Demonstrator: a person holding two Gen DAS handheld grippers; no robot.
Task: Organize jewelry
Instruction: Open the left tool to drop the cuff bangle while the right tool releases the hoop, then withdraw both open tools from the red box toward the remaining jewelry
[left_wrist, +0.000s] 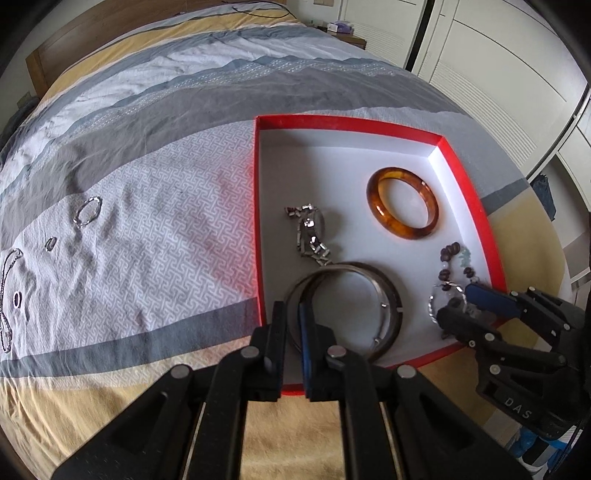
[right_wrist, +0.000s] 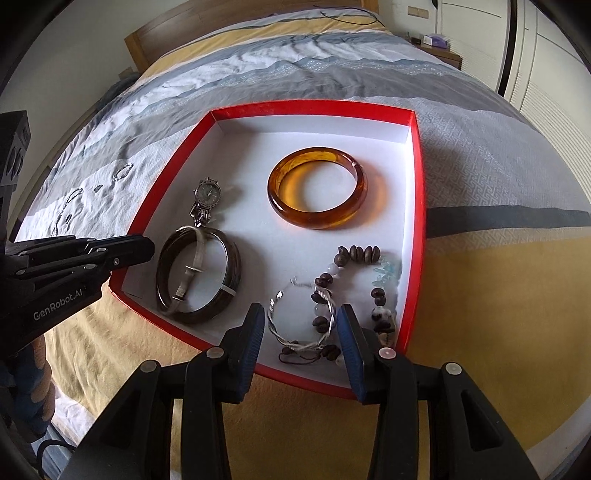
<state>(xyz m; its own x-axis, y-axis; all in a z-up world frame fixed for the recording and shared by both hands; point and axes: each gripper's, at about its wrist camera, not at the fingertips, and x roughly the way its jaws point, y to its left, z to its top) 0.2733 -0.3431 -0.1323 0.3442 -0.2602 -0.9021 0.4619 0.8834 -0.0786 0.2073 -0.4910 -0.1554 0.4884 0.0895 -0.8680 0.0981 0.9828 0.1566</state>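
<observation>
Taking the red box (right_wrist: 416, 206) on the bedspread (left_wrist: 155, 206) as landmark, a silver chain (left_wrist: 8, 295) and small silver rings (left_wrist: 86, 211) are seen well to its left. At its left edge, the left gripper (left_wrist: 293, 321) is nearly closed beside the dark bangle (right_wrist: 197, 271) lying inside, gripping nothing. Further right in the box, behind the bangle, are found a watch (right_wrist: 207, 201) and an amber bangle (right_wrist: 317, 188); at its near right corner the right gripper (right_wrist: 301, 332) is spread wide around a twisted silver bracelet (right_wrist: 301, 317) lying on a beaded bracelet (right_wrist: 369, 288).
</observation>
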